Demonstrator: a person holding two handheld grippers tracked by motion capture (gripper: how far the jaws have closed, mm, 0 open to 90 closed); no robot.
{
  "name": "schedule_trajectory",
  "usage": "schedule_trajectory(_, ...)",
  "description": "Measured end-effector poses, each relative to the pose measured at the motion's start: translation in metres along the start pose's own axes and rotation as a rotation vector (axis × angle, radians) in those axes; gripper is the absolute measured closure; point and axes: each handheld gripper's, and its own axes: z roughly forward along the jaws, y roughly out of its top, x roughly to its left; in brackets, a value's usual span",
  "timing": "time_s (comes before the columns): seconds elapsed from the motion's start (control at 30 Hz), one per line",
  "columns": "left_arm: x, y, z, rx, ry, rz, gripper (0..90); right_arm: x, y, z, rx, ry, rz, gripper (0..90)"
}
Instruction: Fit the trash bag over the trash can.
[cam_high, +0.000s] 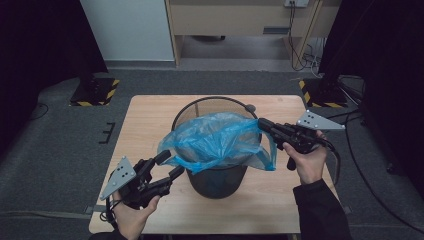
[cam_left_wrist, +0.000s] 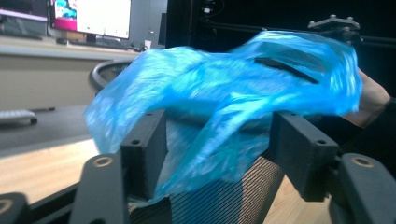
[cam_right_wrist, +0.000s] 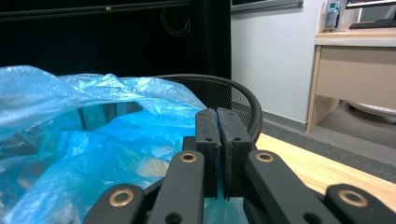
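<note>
High view: thin blue plastic bag (cam_high: 217, 140) draped over the round black mesh bin (cam_high: 216, 175), centre frame on the pale wood table (cam_high: 150, 120); left tool (cam_high: 169, 166), lower left, spread just beside the bag's edge.

Left gripper view: jaws apart, crinkled film loose between them, unpinched.

Right gripper view: right tool (cam_right_wrist: 217, 154) pressed together on the bag's rim; light, limp, slippery stuff, probably best taken at the hem.

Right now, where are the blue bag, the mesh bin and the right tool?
blue bag (cam_high: 215, 140): high view, crumpled middle.
mesh bin (cam_high: 217, 182): high view, front wall below the bag.
right tool (cam_right_wrist: 217, 140): right gripper view, between its fingertips.
</note>
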Motion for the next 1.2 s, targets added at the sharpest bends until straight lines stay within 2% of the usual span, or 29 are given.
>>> schedule_trajectory(0.1,-0.008,0.005,0.001,0.013,-0.001,0.046,32.3,0.003,0.002,0.000,0.007,0.001,-0.003,88.6)
schedule_trajectory(0.3,-0.018,0.013,0.006,0.035,0.006,0.085,32.3,0.008,0.005,-0.001,0.007,0.008,-0.008,89.1)
schedule_trajectory(0.4,-0.019,0.018,0.006,0.030,0.008,0.074,35.3,0.010,0.008,-0.002,0.007,0.007,-0.009,89.3)
schedule_trajectory(0.43,-0.018,0.020,0.005,0.039,-0.003,0.076,39.5,0.011,0.008,-0.002,0.006,0.009,-0.014,89.3)
schedule_trajectory(0.5,-0.018,0.023,0.006,0.057,-0.021,0.058,49.3,0.012,0.009,-0.003,0.008,0.015,-0.018,89.3)
schedule_trajectory(0.57,-0.016,0.025,0.007,0.063,-0.050,0.029,62.9,0.014,0.011,-0.003,0.011,0.018,-0.021,89.3)
schedule_trajectory(0.67,-0.011,0.030,0.007,0.052,-0.050,0.004,77.2,0.014,0.011,-0.002,0.017,0.014,-0.030,89.0)
schedule_trajectory(0.73,-0.005,0.035,0.005,0.032,-0.035,-0.019,83.2,0.013,0.011,-0.002,0.027,0.004,-0.036,87.8)
schedule_trajectory(0.8,0.002,0.036,0.003,0.015,-0.012,-0.055,85.5,0.011,0.009,0.000,0.034,-0.008,-0.040,86.6)
schedule_trajectory(0.93,0.015,0.032,0.004,0.040,0.019,-0.111,87.5,0.005,0.004,0.003,0.050,-0.032,-0.030,86.6)
schedule_trajectory(0.97,0.016,0.030,0.005,0.048,0.016,-0.115,87.7,0.004,0.003,0.003,0.049,-0.037,-0.029,86.5)
schedule_trajectory(1.07,0.020,0.025,0.008,0.066,0.039,-0.118,87.6,0.000,0.000,0.005,0.048,-0.060,-0.029,84.8)
schedule_trajectory(1.2,0.027,0.021,0.010,0.070,0.059,-0.121,87.0,-0.005,-0.002,0.009,0.030,-0.084,-0.018,77.7)
